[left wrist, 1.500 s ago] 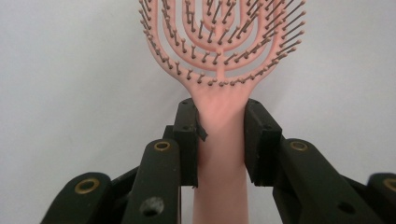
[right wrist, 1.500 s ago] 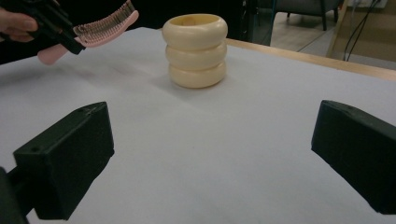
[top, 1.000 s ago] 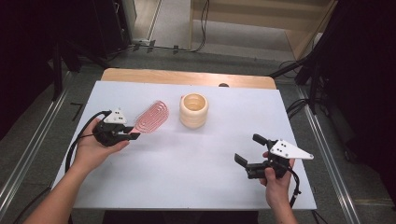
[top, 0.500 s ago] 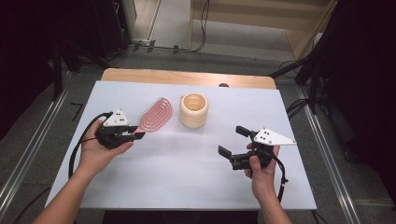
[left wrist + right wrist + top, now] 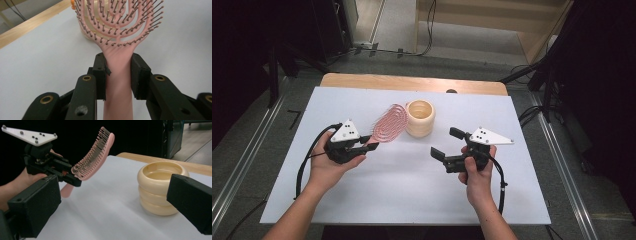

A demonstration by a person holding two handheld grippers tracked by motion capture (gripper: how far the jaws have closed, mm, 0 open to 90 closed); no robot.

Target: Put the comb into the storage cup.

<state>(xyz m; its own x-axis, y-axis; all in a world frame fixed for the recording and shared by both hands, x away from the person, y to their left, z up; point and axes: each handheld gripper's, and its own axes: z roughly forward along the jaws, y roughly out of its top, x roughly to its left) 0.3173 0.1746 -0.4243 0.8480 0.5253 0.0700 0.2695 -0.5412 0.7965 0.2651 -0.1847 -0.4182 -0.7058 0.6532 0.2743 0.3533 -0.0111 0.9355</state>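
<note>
One pink brush, one cream holder, two grippers on a white table.

The left gripper (image 5: 368, 145), left of centre in the high view, has its jaws clamped on the handle of the brush (image 5: 390, 122); in the left gripper view the handle runs up between both jaws and the bristled head (image 5: 117, 20) fills the top centre. The brush head tilts up off the table and reaches toward the holder (image 5: 420, 118), a ribbed, open-topped cup standing upright just right of it, above centre. The right gripper (image 5: 447, 142), right of centre, has its jaws wide apart and holds nothing; in its own view the holder (image 5: 160, 187) sits between the jaws, farther off. The table (image 5: 402, 200) is a white sheet with a wooden strip (image 5: 362, 82) along its far edge. Beyond lie grey floor, cables and dark surroundings.
</note>
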